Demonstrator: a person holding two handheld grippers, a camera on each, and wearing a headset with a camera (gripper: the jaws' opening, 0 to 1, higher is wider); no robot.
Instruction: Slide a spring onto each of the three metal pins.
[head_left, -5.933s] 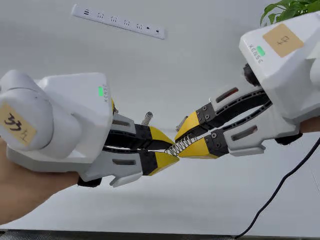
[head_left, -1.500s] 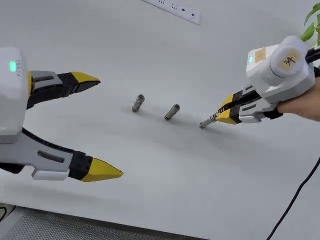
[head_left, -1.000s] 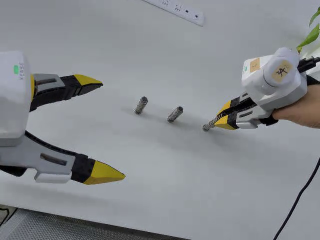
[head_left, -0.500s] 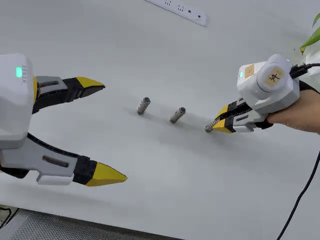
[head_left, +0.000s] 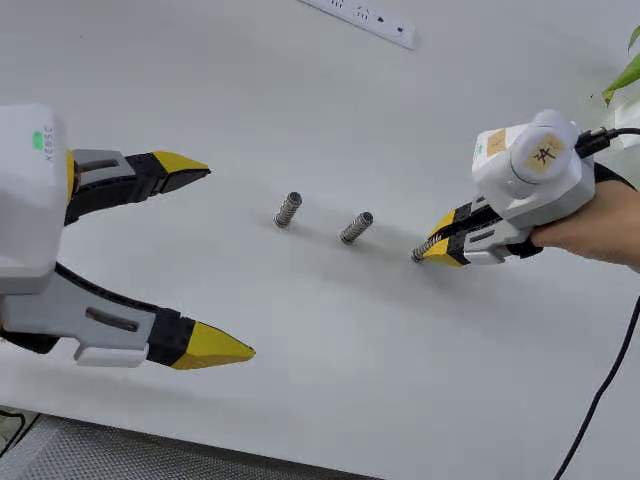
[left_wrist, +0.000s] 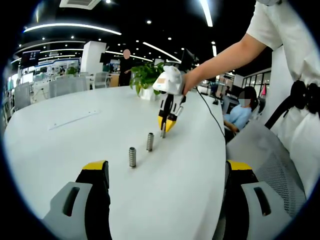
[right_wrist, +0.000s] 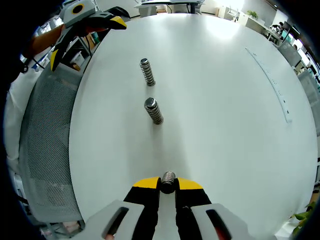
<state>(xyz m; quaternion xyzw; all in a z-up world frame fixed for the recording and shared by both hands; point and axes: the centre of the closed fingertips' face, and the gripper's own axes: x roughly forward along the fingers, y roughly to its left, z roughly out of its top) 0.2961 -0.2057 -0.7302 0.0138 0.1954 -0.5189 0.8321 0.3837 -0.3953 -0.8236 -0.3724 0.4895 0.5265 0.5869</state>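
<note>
Jaws of my left gripper (head_left: 228, 262) gape wide, empty, well left of the middle pin (head_left: 356, 227); it and the left pin (head_left: 288, 209) wear springs. Right of it, my right gripper (head_left: 432, 252) pinches the third spring (right_wrist: 168, 179); a jerky release could topple its pin.

The closed jaws of my right gripper (head_left: 432, 249) hide most of the third spring (head_left: 417, 256); I see just its end. The top edge cuts off the power strip (head_left: 362, 14), the right edge the plant (head_left: 622, 78), the left edge the body of my left gripper (head_left: 228, 260).
</note>
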